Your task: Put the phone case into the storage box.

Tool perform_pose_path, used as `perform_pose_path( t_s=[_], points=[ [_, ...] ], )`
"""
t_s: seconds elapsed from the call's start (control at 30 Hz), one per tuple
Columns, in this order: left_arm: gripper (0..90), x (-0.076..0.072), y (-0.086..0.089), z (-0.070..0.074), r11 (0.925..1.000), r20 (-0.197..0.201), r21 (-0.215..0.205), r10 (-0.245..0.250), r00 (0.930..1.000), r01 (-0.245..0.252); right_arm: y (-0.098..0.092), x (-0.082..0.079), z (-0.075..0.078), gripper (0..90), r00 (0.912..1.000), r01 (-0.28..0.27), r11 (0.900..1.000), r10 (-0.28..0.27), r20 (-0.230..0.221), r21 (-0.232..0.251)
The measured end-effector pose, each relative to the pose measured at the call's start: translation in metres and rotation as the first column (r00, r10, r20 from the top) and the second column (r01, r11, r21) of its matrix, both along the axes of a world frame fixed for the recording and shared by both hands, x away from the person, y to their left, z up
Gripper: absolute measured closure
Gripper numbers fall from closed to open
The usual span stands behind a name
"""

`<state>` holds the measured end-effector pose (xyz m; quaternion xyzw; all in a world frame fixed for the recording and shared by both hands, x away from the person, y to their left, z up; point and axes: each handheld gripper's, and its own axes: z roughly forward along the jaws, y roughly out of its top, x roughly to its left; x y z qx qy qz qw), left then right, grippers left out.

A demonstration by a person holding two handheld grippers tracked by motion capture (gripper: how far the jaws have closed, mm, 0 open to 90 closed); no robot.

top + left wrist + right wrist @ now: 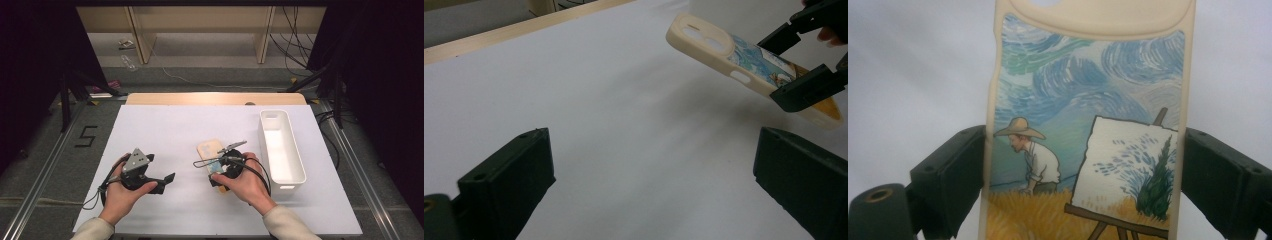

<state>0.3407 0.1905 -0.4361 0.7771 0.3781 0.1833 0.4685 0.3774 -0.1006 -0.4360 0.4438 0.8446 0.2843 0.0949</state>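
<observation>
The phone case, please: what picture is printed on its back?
A painter at an easel; right gripper view shows the phone case best.

Phone case (1088, 150) bottom cut off by right gripper view's lower edge; top edge too.

A white tabletop (175, 130) with a bare wooden strip along its far edge carries 1 long white bin (281, 146), lying directly on it just right of the right tongs (216, 159), well apart from the left tongs (169, 180).
</observation>
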Motion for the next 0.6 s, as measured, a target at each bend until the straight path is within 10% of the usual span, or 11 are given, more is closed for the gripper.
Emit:
perform_pose_path(
  t_s=[0.27,0.6],
  points=[
    [4.0,0.002,0.001,0.005,0.9985,-0.007,-0.052,0.012,0.9999,-0.013,-0.008,-0.006,0.000,11.4,0.9881,-0.065,0.991,0.047,0.146,0.118],
    [6.2,0.006,-0.007,0.018,0.9918,-0.020,-0.126,0.019,0.9996,-0.021,-0.014,-0.019,-0.001,11.3,0.9489,-0.145,0.965,0.074,0.307,0.217]
  ],
)
